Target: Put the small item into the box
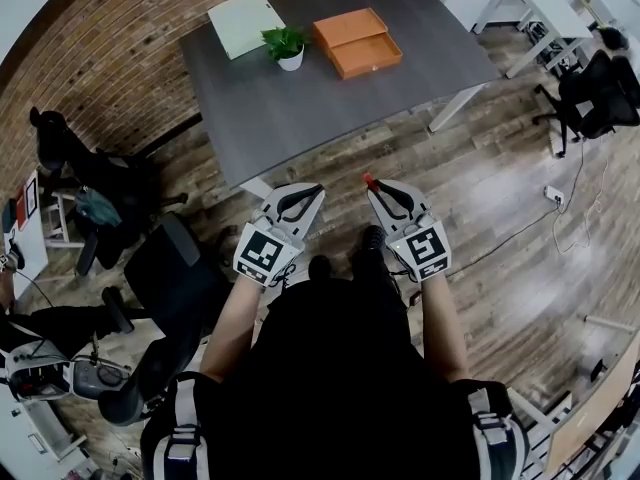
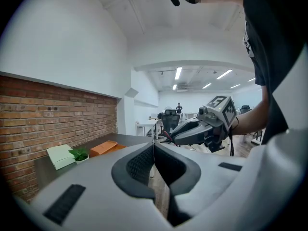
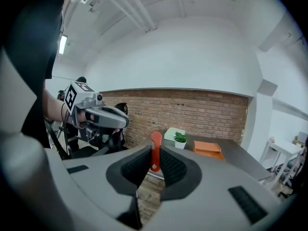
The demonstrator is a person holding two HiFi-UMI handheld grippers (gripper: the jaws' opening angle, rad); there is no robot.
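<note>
red small item (image 3: 155,150), a slim flat tab with a hole near its lower end, stands upright, clamped between the jaws of the right gripper (image 1: 376,190), its rounded tip showing past them; left gripper (image 2: 154,153) has its jaws pressed together with nothing between them; both grippers are held side by side at the person's front, above the wooden floor (image 1: 500,198), short of the near edge of the grey table (image 1: 300,108) and touching nothing on it; orange box (image 1: 357,42) lies on the far part of that table, well apart from the small item, and shows as two orange parts lying against each other; a potted plant (image 1: 287,46) in a white pot stands just left of the box, and a pale green flat case (image 1: 245,23) lies beyond the plant, near the brick wall (image 1: 120,58)
</note>
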